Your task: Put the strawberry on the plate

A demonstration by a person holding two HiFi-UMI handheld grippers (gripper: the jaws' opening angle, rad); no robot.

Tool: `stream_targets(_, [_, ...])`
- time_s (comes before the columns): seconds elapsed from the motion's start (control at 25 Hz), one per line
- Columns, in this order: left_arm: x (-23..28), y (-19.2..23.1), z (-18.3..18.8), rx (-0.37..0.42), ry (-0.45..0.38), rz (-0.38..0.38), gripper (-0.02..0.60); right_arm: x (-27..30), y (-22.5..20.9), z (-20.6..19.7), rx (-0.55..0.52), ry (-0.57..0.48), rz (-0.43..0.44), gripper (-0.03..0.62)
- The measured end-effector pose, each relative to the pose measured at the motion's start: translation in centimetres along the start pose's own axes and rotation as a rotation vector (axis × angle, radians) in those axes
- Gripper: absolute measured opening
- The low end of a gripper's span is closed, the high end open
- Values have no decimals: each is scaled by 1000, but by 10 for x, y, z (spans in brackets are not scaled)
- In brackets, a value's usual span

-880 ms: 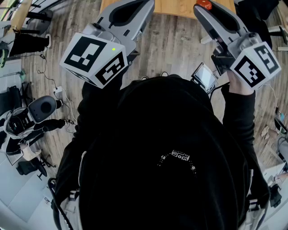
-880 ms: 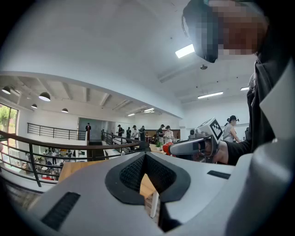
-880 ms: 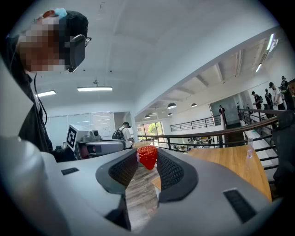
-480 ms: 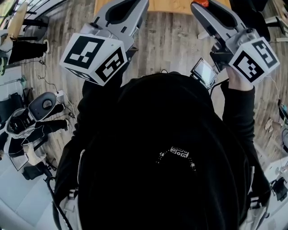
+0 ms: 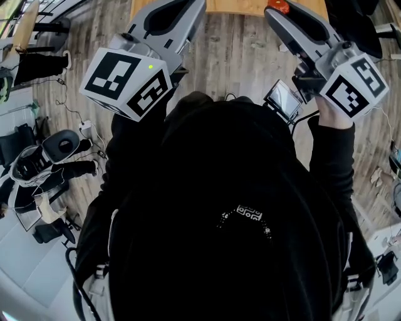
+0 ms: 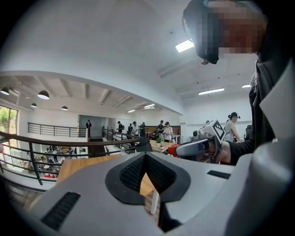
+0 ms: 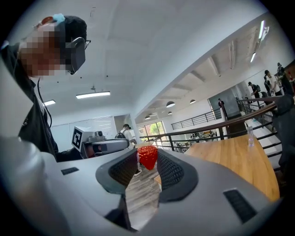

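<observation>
Being pinched at the very tips of the right gripper [image 7: 147, 161], the strawberry [image 7: 148, 156] is held lightly, probably so that it is not crushed and can be released cleanly. In the head view it is seen at 1 o'clock, by the near edge of the wooden table [image 5: 238, 5] at 12 o'clock. The left gripper [image 6: 145, 156], at 11 o'clock, is closed on nothing, apparently kept aside as unneeded. No plate is shown.
</observation>
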State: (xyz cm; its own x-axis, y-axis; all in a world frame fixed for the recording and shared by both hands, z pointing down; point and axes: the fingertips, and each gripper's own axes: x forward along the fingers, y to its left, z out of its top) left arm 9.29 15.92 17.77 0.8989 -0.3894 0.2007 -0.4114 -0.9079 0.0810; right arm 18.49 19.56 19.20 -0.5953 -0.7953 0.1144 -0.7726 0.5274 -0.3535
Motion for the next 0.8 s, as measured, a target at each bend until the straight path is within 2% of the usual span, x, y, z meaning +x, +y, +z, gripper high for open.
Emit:
stream_targets(0.16, [-22, -6, -3, -19, 27, 38, -5, -15, 13, -5, 50, 5, 22, 143])
stream_targets(0.32, [-32, -38, 4, -16, 24, 18, -5, -41, 32, 0, 45, -2, 17, 143])
stream_targets(0.52, [0, 6, -4, -7, 27, -9, -5, 1, 6, 8, 89, -26, 37, 141])
stream_targets(0.64, [5, 2, -3, -9, 23, -34, -5, -5, 14, 19, 78, -50, 40, 143])
stream_targets(0.8, [20, 4, -10, -16, 28, -62, -5, -9, 3, 24, 68, -59, 14, 141])
